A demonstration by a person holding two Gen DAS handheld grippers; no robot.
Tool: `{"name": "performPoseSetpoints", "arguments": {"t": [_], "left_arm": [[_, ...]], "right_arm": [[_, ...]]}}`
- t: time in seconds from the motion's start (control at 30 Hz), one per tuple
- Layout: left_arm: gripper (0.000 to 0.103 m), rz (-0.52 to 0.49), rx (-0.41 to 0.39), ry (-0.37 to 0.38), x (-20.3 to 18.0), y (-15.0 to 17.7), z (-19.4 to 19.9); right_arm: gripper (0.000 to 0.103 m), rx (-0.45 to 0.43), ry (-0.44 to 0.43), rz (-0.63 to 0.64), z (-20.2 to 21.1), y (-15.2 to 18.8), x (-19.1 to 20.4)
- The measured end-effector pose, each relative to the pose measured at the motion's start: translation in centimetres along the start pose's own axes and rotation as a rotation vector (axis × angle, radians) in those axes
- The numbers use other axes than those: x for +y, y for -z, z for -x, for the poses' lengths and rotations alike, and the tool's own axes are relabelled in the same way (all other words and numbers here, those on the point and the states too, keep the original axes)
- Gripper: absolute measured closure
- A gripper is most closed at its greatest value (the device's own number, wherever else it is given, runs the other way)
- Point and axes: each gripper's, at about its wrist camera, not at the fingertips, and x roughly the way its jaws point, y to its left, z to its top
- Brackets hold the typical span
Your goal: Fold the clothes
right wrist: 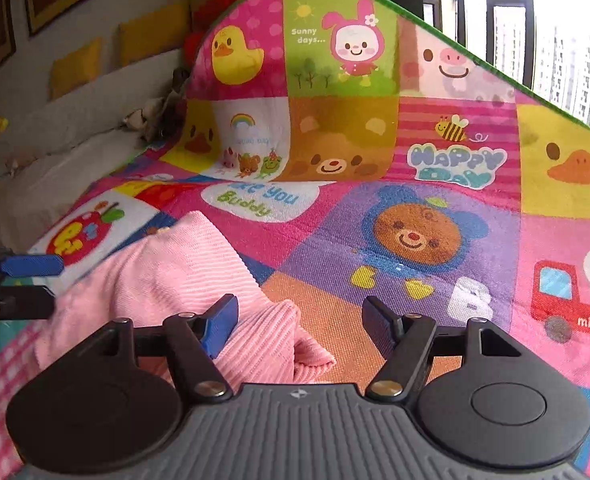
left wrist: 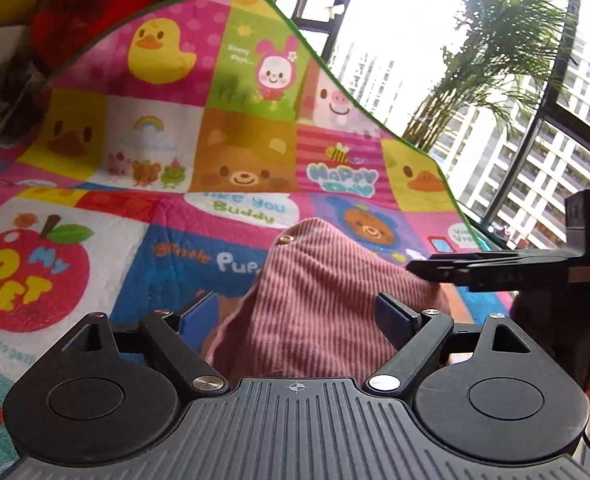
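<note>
Pink corduroy garment [left wrist: 315,300] is seen bunched on a cartoon play mat [right wrist: 435,208], between the spread left tongs [left wrist: 299,316]; the right tongs [right wrist: 301,326], also spread and empty, are held beside it, seemingly ready for a fold.

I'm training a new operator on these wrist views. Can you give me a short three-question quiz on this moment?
1. True or false: the left gripper has its jaws shut.
2. What colour is the ribbed garment? A) pink B) grey C) green
3. What does the garment lie on?

Key:
1. False; both the left gripper and the right gripper are open.
2. A.
3. The cartoon play mat.
</note>
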Motion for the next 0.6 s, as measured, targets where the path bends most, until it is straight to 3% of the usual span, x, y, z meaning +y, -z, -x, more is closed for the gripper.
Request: {"name": "performPoseSetpoints", "arguments": {"t": [0.13, 0.27, 0.4, 0.47, 0.53, 0.6], "left_arm": [[0.019, 0.019, 0.026, -0.005, 0.7, 0.5, -0.6], [0.019, 0.038, 0.053, -0.009, 1.4, 1.1, -1.3], [0.019, 0.046, 0.052, -0.007, 1.6, 0.9, -1.2], [0.019, 0.05, 0.051, -0.006, 1.7, 0.8, -1.2], [0.019, 0.049, 0.046, 0.001, 1.6, 0.6, -1.2], [0.019, 0.045, 0.037, 0.012, 1.4, 0.5, -1.2]], "right_arm": [[0.034, -0.032, -0.091, -0.119, 1.8, 1.0, -0.8], [0.034, 0.029, -0.115, -0.173, 1.3, 3.4, -0.8], [0.034, 0.093, -0.196, -0.226, 0.7, 6.1, -0.5], [0.045, 0.091, -0.217, -0.196, 1.2, 6.6, 0.8], [0.07, 0.077, -0.243, -0.147, 2.0, 6.6, 2.3], [0.083, 0.09, -0.282, -0.129, 2.7, 6.6, 3.3]]}}
